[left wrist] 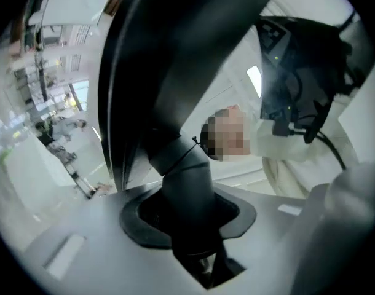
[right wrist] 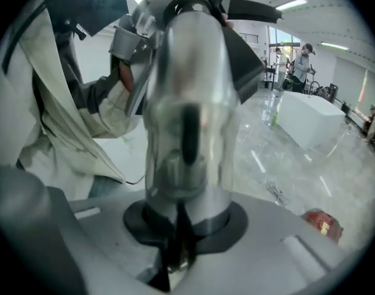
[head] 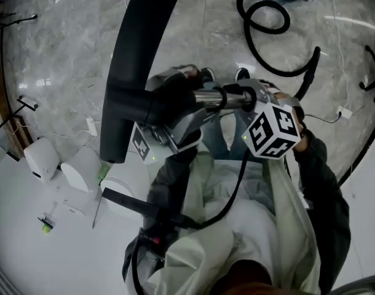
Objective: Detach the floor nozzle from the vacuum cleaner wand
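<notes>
Head view: we held the black T-shaped plastic floor nozzle (head: pixel 135 72), joined to the shiny chrome metal wand (head: pixel 207 97), clear of the grey marble floor (head: pixel 64 54), probably to pull them apart in line. The left claw (left wrist: pixel 197 251) sat narrowed and clamped on the nozzle's neck. The right claw (right wrist: pixel 175 241) gripped the wand.

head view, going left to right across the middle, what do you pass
leftmost white rounded plastic housing → black bar-shaped floor nozzle → shiny chrome wand tube → black-and-white marker cube → small white plug on the floor
</notes>
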The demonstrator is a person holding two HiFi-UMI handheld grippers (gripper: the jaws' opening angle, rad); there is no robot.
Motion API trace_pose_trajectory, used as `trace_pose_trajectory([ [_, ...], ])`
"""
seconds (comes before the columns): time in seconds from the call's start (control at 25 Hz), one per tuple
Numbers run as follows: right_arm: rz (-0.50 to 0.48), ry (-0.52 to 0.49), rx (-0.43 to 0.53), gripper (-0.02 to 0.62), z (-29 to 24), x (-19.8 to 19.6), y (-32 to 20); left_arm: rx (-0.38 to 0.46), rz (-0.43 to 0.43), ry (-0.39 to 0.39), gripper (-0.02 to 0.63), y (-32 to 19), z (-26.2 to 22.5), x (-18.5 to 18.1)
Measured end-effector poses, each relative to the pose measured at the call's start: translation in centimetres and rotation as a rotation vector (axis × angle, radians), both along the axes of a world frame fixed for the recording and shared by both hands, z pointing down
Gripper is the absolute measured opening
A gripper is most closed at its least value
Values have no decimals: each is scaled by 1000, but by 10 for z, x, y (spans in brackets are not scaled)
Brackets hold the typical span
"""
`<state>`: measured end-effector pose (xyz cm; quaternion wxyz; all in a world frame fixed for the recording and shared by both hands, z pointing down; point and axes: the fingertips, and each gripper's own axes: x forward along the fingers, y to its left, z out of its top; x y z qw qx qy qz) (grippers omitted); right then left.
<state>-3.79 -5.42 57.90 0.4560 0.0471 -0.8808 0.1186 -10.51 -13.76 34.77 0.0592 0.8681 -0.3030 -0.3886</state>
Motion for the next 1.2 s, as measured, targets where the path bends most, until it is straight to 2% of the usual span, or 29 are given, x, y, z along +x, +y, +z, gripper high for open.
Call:
trace_pose_trajectory([
  [0.08, -84, -84, -48, 64, -49, -3, 11, 81, 68, 18, 125, 9, -45, 11],
  [0.16, -210, -175, -99, 64, -98, -1, 24, 157, 115, -1, 125, 17, -89, 27],
  [0.2, -250, -211, -105, 66, -119, 2, 27, 193, 131, -19, 124, 21, -111, 36],
  [0.24, -248, -233, -84, 66, -136, 6, 26, 228, 145, -41, 124, 25, -132, 45],
  [0.28, -199, -244, -34, 66, -152, 11, 18, 261, 154, -65, 124, 28, -151, 55],
  [0.32, -111, -245, 42, 66, -164, 16, 5, 292, 160, -93, 123, 32, -169, 64],
  [0.48, 336, -152, 458, 77, -201, 46, -55, 358, 132, -215, 114, 40, -211, 94],
  [0.52, 391, -120, 520, 75, -206, 52, -59, 361, 142, -224, 113, 43, -213, 98],
  [0.56, 398, -97, 540, 75, -210, 56, -57, 362, 179, -210, 112, 48, -214, 99],
  [0.64, 273, -99, 476, 66, -214, 50, -37, 382, 291, -161, 111, 58, -218, 97],
  [0.72, 73, -170, 337, 63, -219, 40, -7, 414, 400, -128, 115, 71, -224, 97],
  [0.76, -5, -206, 272, 61, -221, 39, 7, 422, 438, -112, 115, 75, -226, 98],
  [0.84, -85, -246, 199, 61, -223, 44, 22, 419, 468, -76, 115, 79, -229, 98],
  [0.92, -90, -248, 203, 61, -223, 51, 24, 401, 464, -38, 124, 79, -232, 96],
  [0.96, -82, -244, 218, 61, -223, 54, 21, 390, 456, -19, 186, 78, -233, 95],
  [1.0, -74, -243, 232, 61, -224, 56, 17, 378, 445, 0, 189, 77, -234, 94],
  [1.04, -68, -244, 241, 61, -224, 56, 14, 365, 433, 18, 183, 76, -234, 94],
  [1.08, -59, -245, 249, 61, -224, 56, 11, 353, 422, 34, 141, 75, -235, 93],
  [1.2, 29, -248, 296, 61, -217, 51, 0, 322, 383, 51, 140, 72, -235, 93],
])
